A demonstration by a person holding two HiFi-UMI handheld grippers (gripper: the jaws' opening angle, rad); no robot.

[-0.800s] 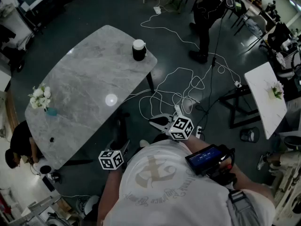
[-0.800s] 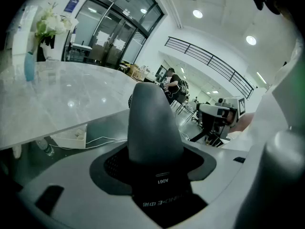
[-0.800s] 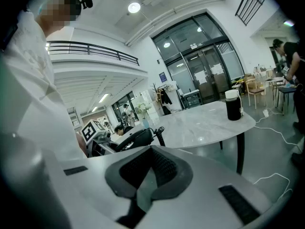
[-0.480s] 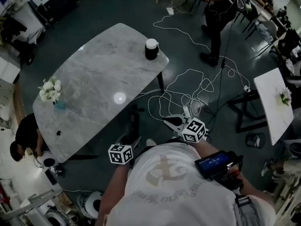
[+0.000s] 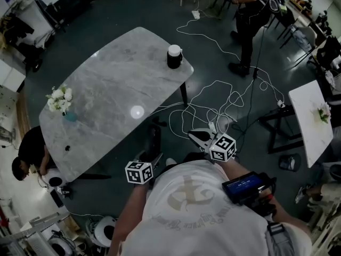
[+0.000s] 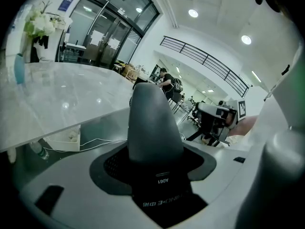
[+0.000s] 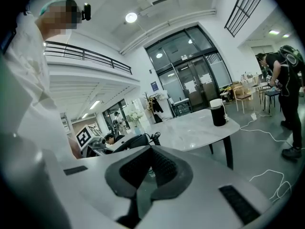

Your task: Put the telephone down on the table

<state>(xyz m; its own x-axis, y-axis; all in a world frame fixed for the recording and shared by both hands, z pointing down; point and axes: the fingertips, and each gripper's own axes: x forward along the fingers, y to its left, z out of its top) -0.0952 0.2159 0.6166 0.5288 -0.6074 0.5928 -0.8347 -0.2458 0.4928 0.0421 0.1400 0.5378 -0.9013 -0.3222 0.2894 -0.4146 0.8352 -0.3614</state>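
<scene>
The telephone (image 6: 150, 123), a dark grey handset, is gripped in the left gripper (image 5: 149, 162), whose jaws are set wide about it. It is held in the air at lower centre of the head view, just off the near edge of the marble table (image 5: 112, 84) and not resting on it. The right gripper (image 7: 151, 165) is seen with its ribbed pads brought together and nothing between them. On the table, a black canister (image 5: 174, 56) with a white lid is noted at the upper right corner, and white flowers (image 5: 59, 98) at the left edge.
</scene>
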